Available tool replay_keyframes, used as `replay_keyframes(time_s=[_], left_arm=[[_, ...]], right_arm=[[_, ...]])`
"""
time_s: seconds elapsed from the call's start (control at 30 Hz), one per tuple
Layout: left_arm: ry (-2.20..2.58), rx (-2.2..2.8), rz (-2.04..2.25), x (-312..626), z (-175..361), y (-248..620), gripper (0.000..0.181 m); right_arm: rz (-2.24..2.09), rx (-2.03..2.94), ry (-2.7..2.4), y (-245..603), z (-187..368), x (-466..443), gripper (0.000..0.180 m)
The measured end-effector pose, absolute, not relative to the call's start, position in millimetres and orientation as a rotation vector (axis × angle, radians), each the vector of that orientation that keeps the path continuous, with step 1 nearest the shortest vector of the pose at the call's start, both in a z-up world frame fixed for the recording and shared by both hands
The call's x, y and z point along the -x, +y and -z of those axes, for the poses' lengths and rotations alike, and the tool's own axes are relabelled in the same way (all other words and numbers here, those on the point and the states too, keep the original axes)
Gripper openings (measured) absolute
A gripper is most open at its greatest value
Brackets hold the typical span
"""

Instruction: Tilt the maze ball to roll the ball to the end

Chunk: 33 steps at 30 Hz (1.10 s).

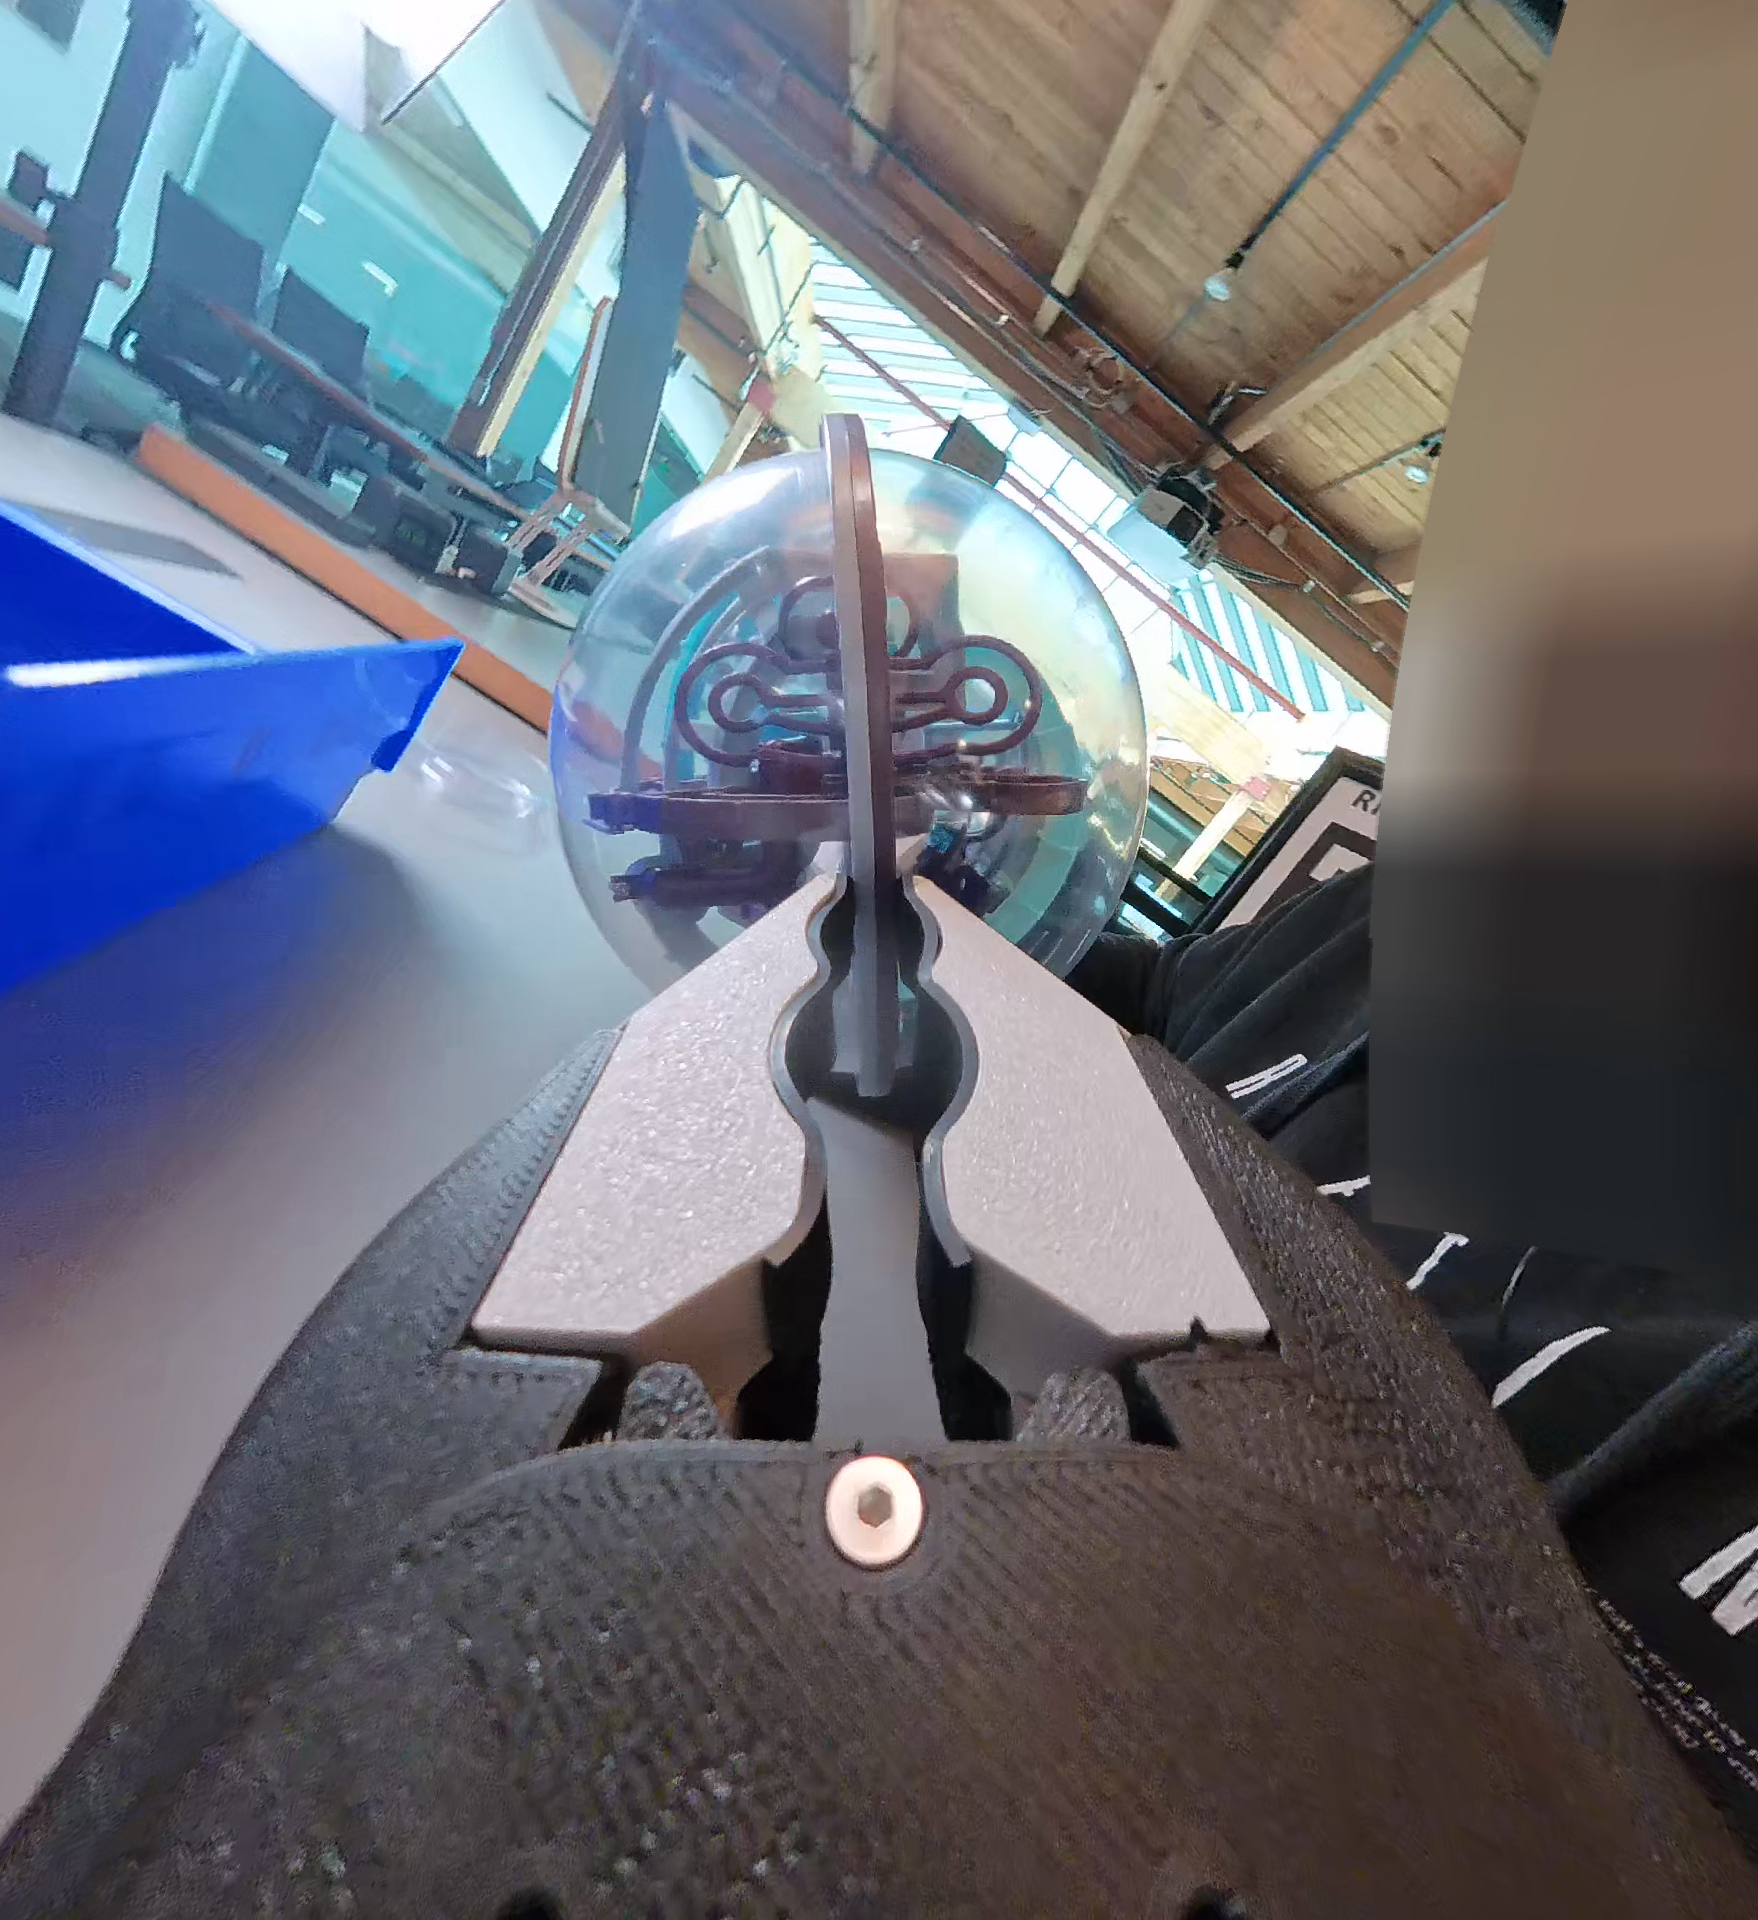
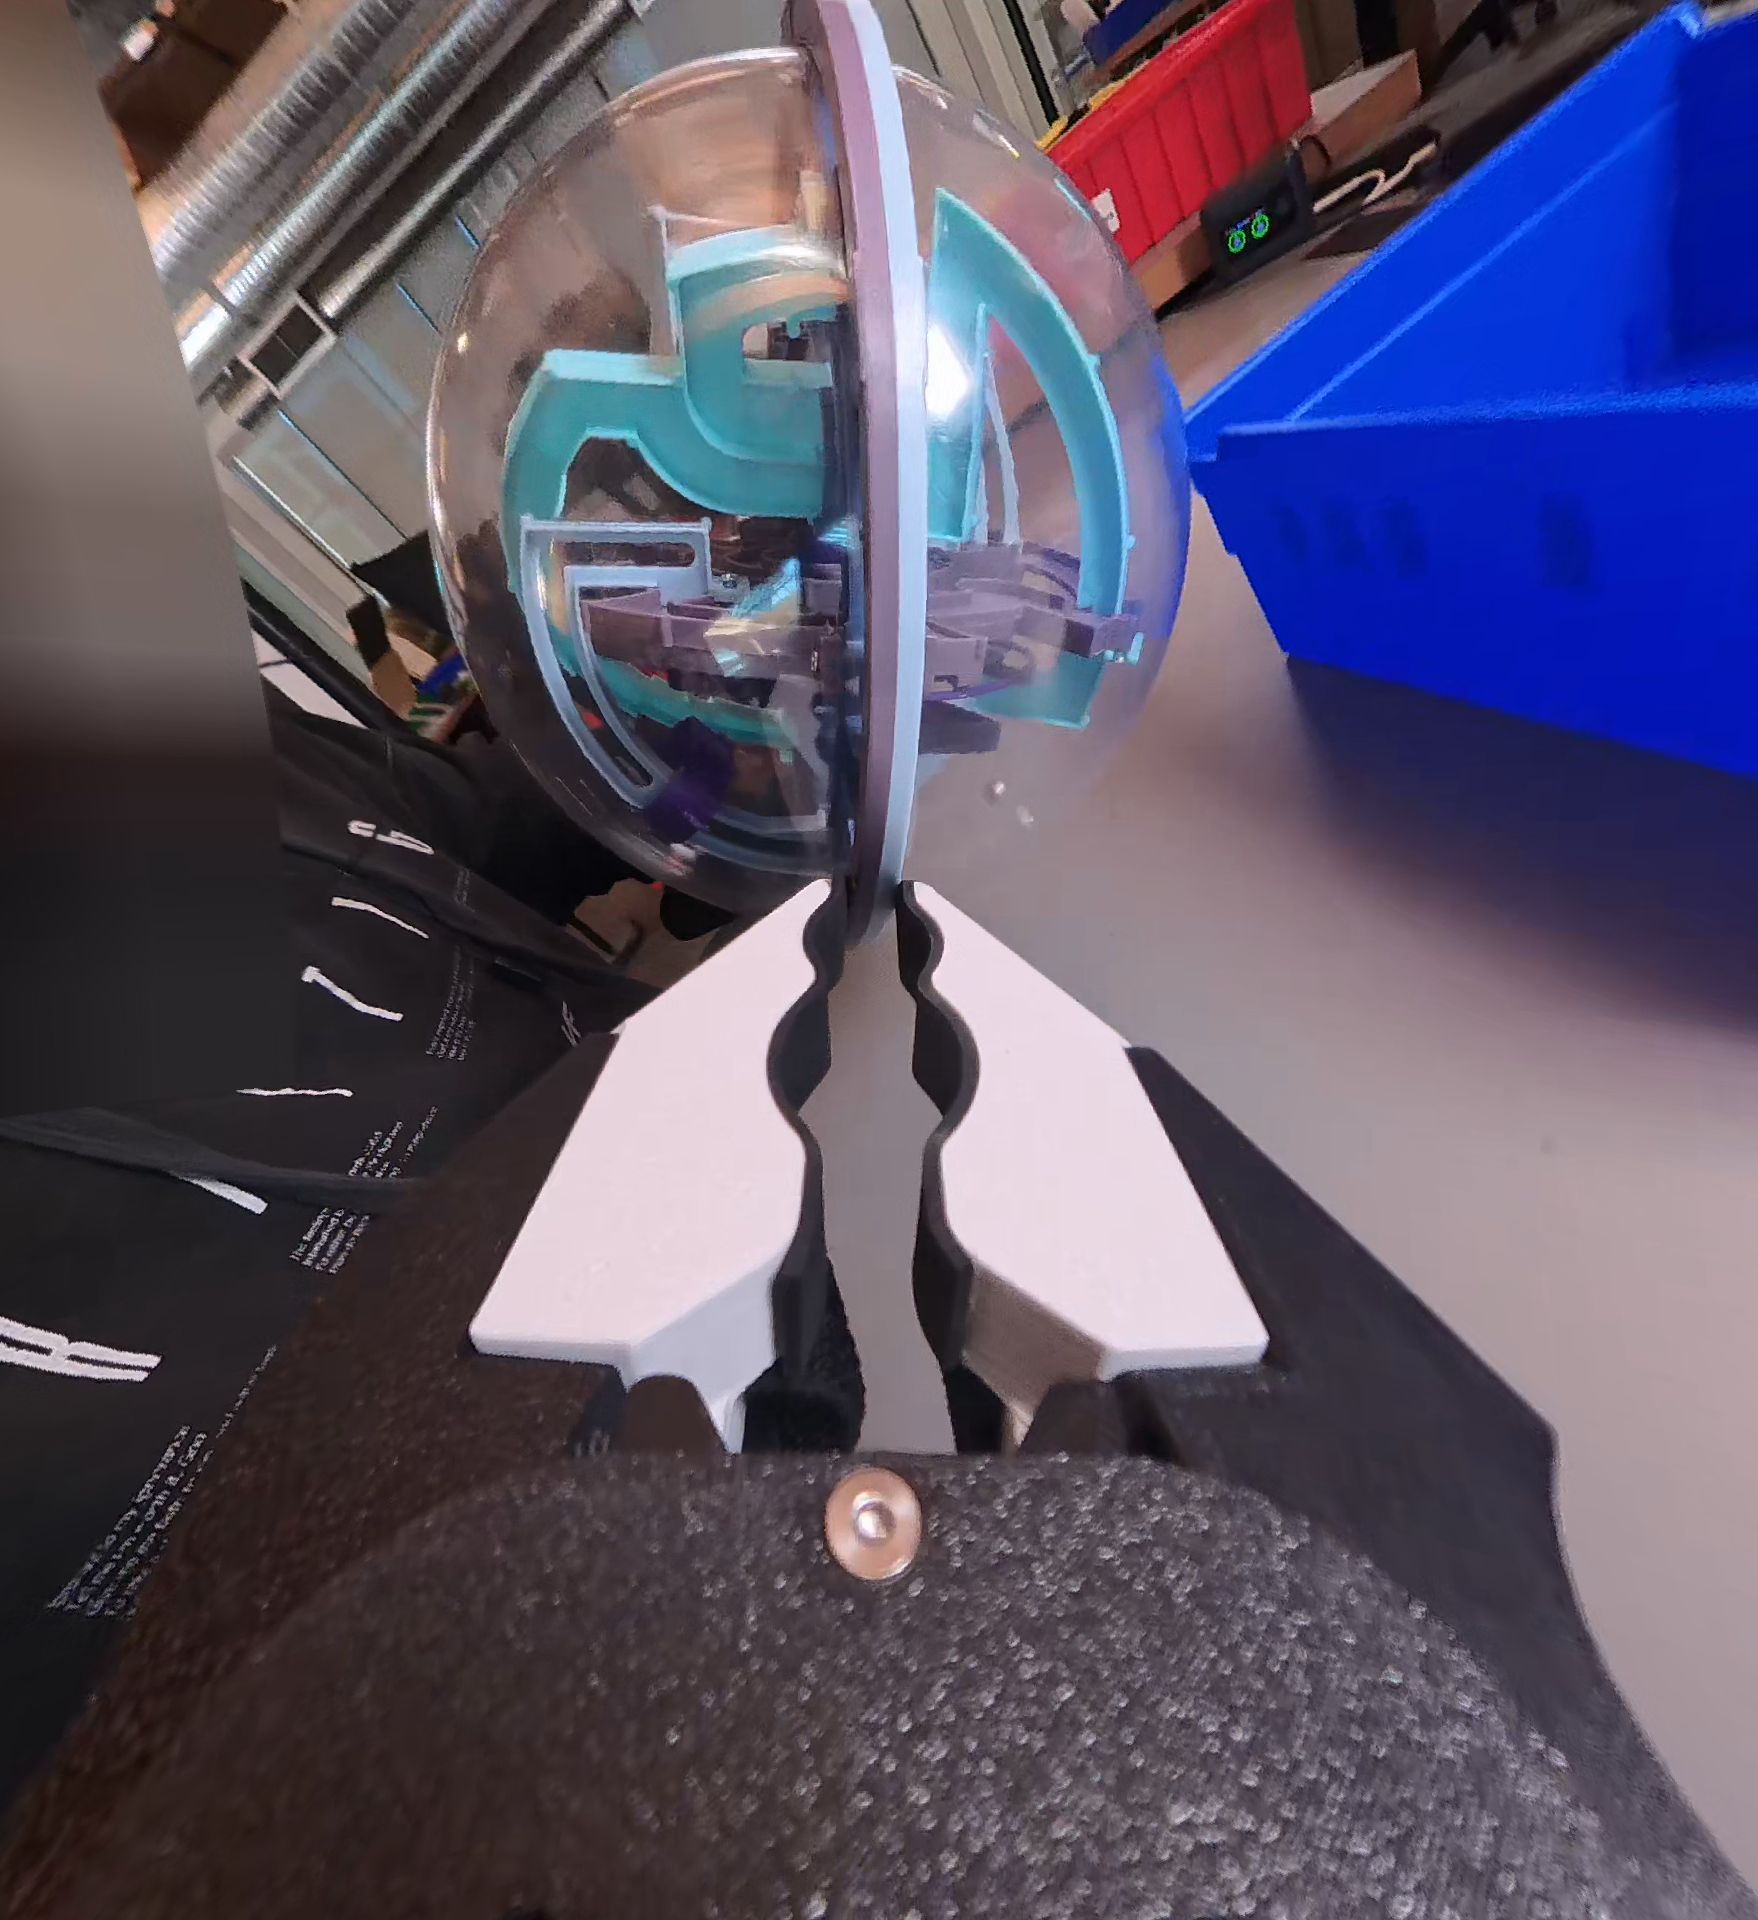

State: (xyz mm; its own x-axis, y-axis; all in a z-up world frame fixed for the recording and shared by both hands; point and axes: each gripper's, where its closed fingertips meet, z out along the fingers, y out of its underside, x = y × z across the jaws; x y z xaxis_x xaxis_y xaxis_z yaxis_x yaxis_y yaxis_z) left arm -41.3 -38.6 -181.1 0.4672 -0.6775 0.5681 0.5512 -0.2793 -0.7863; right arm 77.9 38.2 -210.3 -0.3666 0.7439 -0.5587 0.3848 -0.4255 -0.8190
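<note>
I've got the maze ball [image 1: 849, 717] held off the grey table [image 1: 231, 1039], dead ahead of both claws. Left gripper [image 1: 870, 894] clenched on its grey equator rim [image 1: 859, 644], rim seated deep between the fingers. Right gripper [image 2: 867, 899] pinches the same rim at the tips only. Rim plane runs vertical, so tilt pivots about the claw-to-claw line. Can't see the small ball inside

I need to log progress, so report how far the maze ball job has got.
Done: the maze ball is up off the grey table, its flat ring clamped by the left gripper and pinched at the edge by the right gripper. In hand: both hold it, ring on edge. Left: the small ball cannot be made out among the teal and purple tracks, so reaching the end is unconfirmed.
</note>
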Motion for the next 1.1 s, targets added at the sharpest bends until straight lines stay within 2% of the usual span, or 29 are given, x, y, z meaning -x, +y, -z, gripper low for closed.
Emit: replay_keyframes(time_s=[0.63, 1.1], left_arm=[[0.479, 1.177, 0.929, 34, 99, -36, 0.007], [0.591, 1.062, 0.809, 30, 48, -49, 0.007]], right_arm=[[-1.555, 1.2, -1.611, 51, 113, -80, 0.007], [-1.468, 1.052, -1.619, 41, 69, -82, 0.008]])
